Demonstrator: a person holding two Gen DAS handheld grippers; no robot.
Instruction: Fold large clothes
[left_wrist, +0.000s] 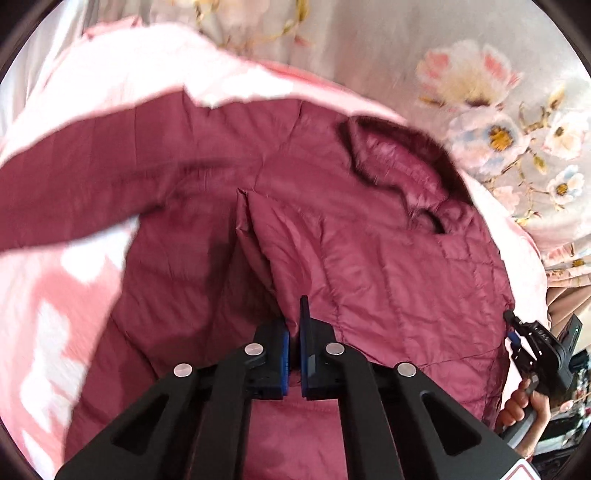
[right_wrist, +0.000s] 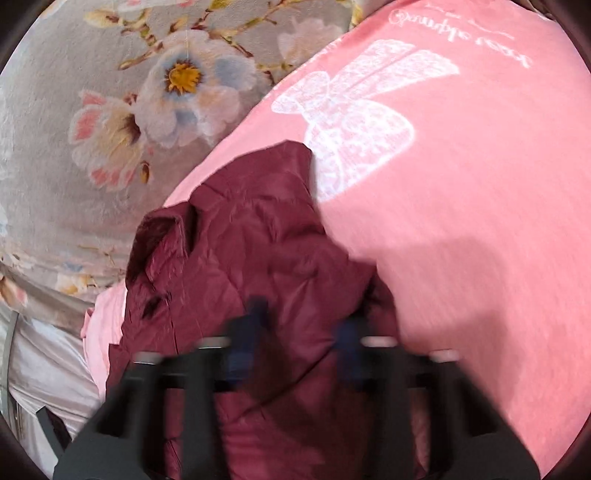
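Observation:
A maroon quilted jacket (left_wrist: 369, 240) lies spread on a pink cloth (left_wrist: 129, 66), with its collar (left_wrist: 399, 158) at the upper right and one sleeve (left_wrist: 74, 158) stretched out to the left. My left gripper (left_wrist: 294, 332) is shut on a raised fold of the jacket near its middle. My right gripper (left_wrist: 511, 325) sits at the jacket's right edge, held by a hand (left_wrist: 524, 402). In the right wrist view the jacket (right_wrist: 258, 240) bunches up between the blurred fingers of the right gripper (right_wrist: 299, 325), which reads as shut on it. The collar (right_wrist: 162, 240) lies to the left.
The pink cloth (right_wrist: 461, 184) carries a white bow print and lies over grey floral bedding (right_wrist: 110, 110), which also shows at the upper right in the left wrist view (left_wrist: 480, 74). Pale fabric (right_wrist: 44, 369) hangs at the bed's lower left edge.

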